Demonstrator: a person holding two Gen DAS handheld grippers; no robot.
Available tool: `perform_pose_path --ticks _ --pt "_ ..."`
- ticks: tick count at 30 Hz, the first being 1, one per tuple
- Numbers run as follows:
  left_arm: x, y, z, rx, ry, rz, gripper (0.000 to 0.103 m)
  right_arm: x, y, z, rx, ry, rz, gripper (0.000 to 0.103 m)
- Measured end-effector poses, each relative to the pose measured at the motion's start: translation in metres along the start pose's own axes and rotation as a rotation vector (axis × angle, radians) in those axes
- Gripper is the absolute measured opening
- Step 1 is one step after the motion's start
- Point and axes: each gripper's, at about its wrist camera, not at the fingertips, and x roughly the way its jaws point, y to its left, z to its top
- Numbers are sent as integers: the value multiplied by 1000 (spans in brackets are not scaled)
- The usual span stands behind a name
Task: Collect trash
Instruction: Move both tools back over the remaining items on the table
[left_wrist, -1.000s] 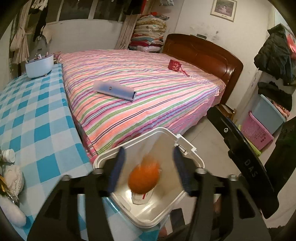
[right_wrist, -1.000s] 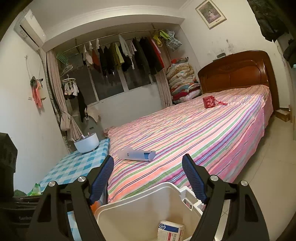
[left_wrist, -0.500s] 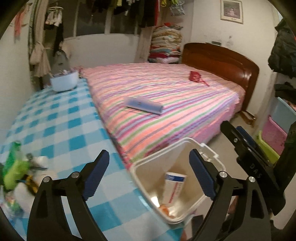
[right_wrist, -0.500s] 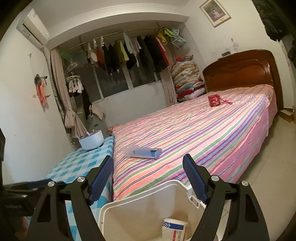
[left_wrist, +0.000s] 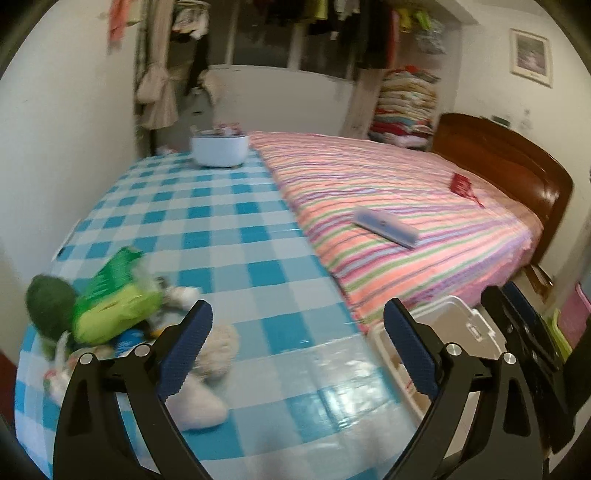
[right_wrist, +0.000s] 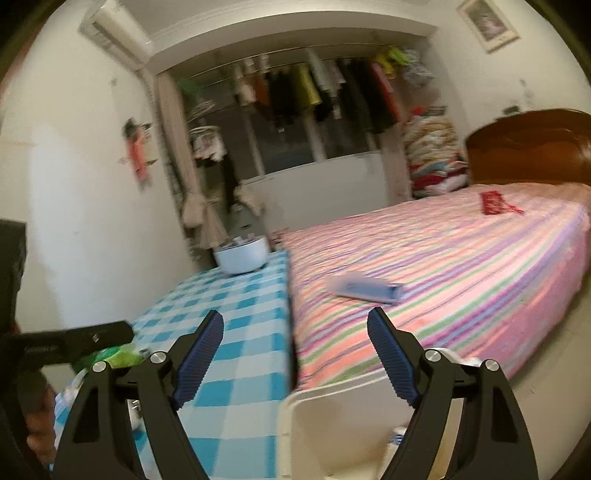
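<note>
A: Left gripper – jaws wide, just been opening, nothing between. Over checked tablecloth. Trash heap at near left corner: green wrapper, white crumpled bits.

B: Right gripper – spread wide too, opening a little more, empty. White bin just under it, beside table edge; small box inside, mostly hidden.

A: Farther back – pale bowl at table's far end, flat blue-grey pack on striped bed.

Table left, bed flush along its right side. Bowl at table's far end. Crumpled wrappers at table's near left. Bin on floor beside table's near right corner. Flat box on bed.
</note>
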Motion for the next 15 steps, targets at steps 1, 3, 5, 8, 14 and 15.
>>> perform_pose_path --ticks 1,3,5,8,14,15 --pt "-2 8 0 -11 -2 16 93 2 7 -1 -12 5 17 78" --pt "-8 21 -3 -21 -8 55 93 8 24 -4 -42 26 65 78" --pt "-12 35 -5 -17 -8 101 93 15 41 -7 -67 51 108 78" --pt "-20 56 -11 -16 -13 174 95 23 62 -13 -99 93 162 78" --pt "-32 113 -25 -55 14 279 96 40 112 -32 -179 200 282 78" --pt "-34 124 -27 -69 16 299 96 42 120 -34 -191 213 296 79"
